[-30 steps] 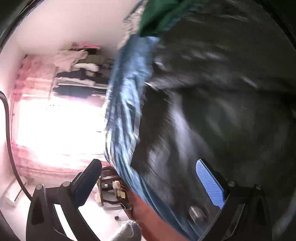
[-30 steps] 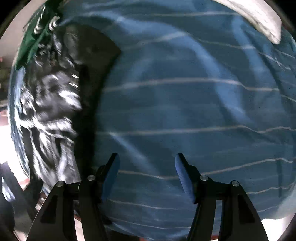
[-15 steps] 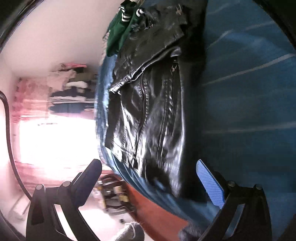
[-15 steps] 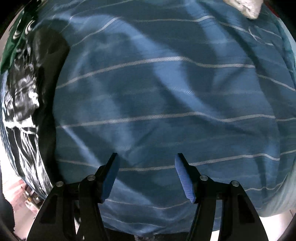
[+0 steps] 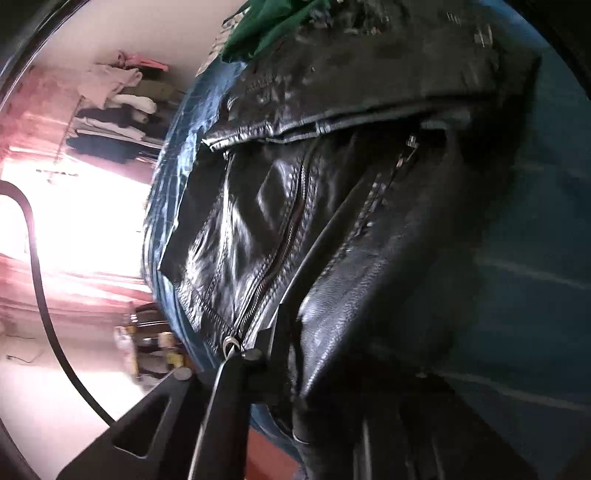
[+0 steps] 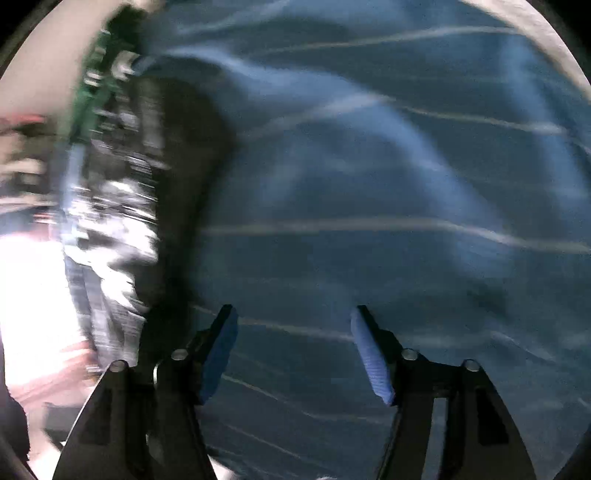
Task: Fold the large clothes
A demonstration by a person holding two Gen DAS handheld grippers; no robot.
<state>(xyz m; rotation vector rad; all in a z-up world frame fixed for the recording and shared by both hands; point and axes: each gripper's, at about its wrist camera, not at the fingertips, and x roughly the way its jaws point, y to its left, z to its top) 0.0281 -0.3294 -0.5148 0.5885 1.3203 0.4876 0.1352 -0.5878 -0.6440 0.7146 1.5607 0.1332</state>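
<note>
Since half a second ago the left gripper [image 5: 288, 373] has dropped onto the black leather jacket [image 5: 332, 221], its fingers now clenched on the front edge beside the zipper [image 5: 273, 266]. That jacket lies on the blue striped bedspread [image 5: 535, 258], near its window-side edge, long axis running away from the gripper toward the green garment [image 5: 273, 26]. Likely heavy, stiff and slick; hems grip best. Right view, blurred: right gripper [image 6: 293, 356] spread wide, empty, over bedspread beside the jacket.
</note>
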